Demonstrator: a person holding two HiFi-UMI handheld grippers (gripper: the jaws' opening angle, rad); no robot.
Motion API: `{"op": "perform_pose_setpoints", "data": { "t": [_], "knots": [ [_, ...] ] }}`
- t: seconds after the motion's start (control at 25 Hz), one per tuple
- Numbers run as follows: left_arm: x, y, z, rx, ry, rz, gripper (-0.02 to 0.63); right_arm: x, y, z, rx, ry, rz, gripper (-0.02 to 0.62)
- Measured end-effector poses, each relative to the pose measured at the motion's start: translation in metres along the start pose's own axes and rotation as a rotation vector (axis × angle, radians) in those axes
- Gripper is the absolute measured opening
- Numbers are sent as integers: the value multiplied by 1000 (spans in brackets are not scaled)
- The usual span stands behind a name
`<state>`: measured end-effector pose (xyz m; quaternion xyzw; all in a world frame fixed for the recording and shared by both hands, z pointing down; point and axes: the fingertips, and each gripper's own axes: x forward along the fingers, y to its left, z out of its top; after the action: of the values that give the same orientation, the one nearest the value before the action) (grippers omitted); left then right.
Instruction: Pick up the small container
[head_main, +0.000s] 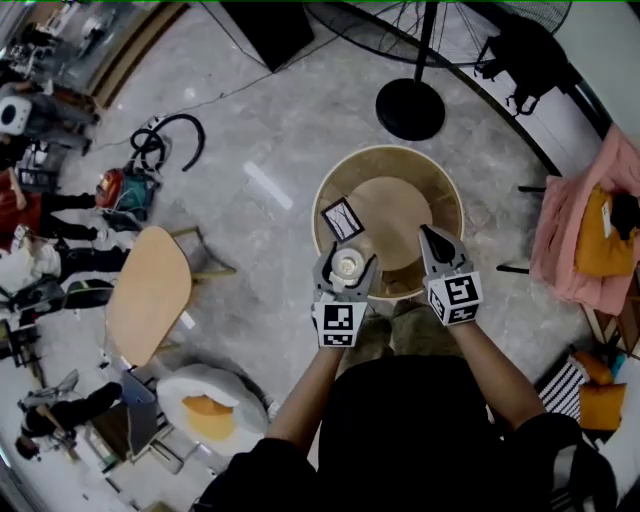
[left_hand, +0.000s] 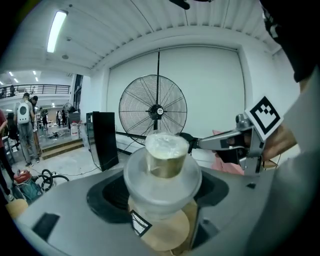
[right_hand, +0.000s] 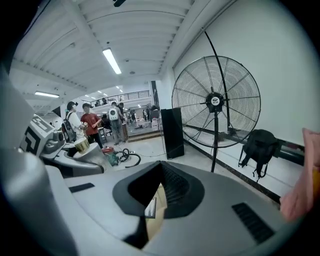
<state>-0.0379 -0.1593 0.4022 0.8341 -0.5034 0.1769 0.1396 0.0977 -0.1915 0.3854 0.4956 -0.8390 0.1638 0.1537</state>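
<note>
Plainly, the left claw (head_main: 346, 268) is gripping the small container (left_hand: 162, 172) between its jaws, holding it upright over the 7 o'clock edge of the round wooden surface (head_main: 395, 205), seemingly lifted clear. The container is showing frosted, translucent plastic, a wide lid and a brassy cap. The right claw (head_main: 433, 240), pinched together and empty, is hovering at the container's 3 o'clock.

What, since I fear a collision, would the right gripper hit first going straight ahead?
Probably nothing near: the right gripper points level above the round table, and the way looks free up to the black cabinet.
</note>
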Motion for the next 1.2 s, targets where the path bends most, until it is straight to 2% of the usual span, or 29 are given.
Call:
{"op": "perform_pose_setpoints", "data": {
  "t": [0.32,0.72,1.2],
  "knots": [
    [-36,-28,28,37,-19,-21,350,-45,9,37,-1,-70,-12,21],
    [-57,-25,59,59,-83,2,350,-72,7,58,-13,-116,-48,21],
    [-67,-32,68,20,-103,10,350,-83,7,62,-16,-129,-42,21]
  ]
}}
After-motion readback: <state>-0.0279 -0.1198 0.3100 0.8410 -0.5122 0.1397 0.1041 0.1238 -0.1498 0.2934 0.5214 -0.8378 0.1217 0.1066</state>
